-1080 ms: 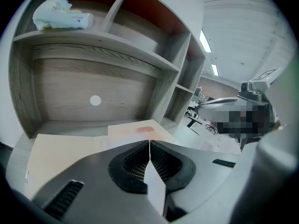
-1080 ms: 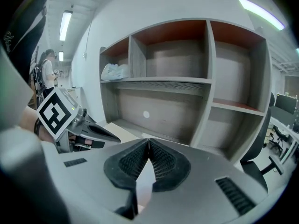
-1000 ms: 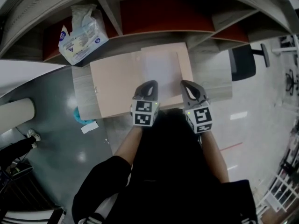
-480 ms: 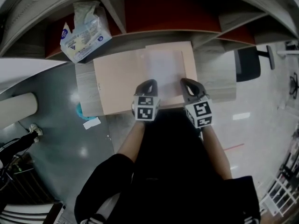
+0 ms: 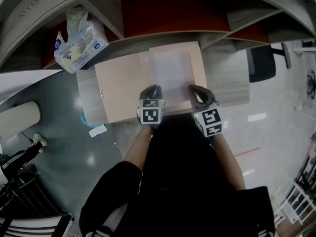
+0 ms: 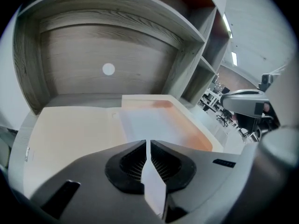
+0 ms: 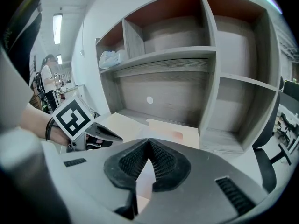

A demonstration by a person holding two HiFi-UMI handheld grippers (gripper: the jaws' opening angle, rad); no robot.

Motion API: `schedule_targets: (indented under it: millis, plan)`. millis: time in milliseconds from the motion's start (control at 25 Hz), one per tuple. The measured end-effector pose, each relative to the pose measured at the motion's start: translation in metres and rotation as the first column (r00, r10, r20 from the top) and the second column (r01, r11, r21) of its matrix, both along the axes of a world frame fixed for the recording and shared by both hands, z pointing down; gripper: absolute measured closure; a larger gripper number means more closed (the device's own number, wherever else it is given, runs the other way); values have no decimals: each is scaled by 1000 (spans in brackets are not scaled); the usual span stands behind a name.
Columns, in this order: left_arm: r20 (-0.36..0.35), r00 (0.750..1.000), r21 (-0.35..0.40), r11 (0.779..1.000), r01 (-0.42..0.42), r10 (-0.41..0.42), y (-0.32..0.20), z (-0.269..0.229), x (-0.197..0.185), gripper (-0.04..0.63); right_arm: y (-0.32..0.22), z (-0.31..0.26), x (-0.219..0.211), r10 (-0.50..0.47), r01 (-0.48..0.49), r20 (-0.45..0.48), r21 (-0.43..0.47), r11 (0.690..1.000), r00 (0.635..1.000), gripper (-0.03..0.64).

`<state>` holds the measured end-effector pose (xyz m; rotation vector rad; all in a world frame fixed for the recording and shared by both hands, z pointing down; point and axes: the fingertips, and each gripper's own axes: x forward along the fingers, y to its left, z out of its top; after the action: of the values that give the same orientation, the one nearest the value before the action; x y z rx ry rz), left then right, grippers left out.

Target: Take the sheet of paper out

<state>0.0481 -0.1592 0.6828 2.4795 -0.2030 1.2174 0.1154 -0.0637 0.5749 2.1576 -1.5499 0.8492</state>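
- One grey wood shelf unit (image 5: 168, 19) with red back panels fills the far side, split into several open compartments.
- One grey wood desk top (image 5: 224, 78) runs under it, nearer the person.
- One black chair (image 5: 260, 63) stands on the floor at the right, beyond the desk's right end.
- One tan folder (image 5: 123, 88) lies open and flat on the desk, its two halves side by side.
- One sheet of paper (image 5: 170, 70), white, lies on the folder's right half, its near edge close to the folder's near edge.
- One plastic pack of tissues (image 5: 79, 43) sits at the far left on the shelf unit, tilted.
- Two grippers, one in each hand, both at the folder's near edge and pointing down and away from the person.
- The left gripper (image 6: 147, 143) is at the sheet's near left corner, its jaws pressed almost together, pinching a white strip of the sheet of paper between the ribbed pads.
- The right gripper (image 7: 149, 140) is at the sheet's near right corner with its jaw tips meeting. A pale sliver shows behind the tips, possibly paper edge, but the angle does not settle it.
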Motion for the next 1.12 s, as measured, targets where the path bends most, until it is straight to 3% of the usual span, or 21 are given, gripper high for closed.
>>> schedule_targets:
  millis: [160,520,720,1120]
  plan:
    - [43,999,-5,1000,9,-9,-5,12,-5,545,4,0,0,10,-10,3,2,1000,1000,598]
    - [57,998,18,1000,23,-24,-23,15,7,529,10,2,6,40,-40,14,1,999,999,599]
    - [82,995,-38,998,58,-55,-22,27,11,469,13,3,12,57,-57,15,-4,998,998,598]
    - [140,982,-120,983,140,-123,-26,48,8,451,15,5,19,66,-66,22,-10,998,998,598]
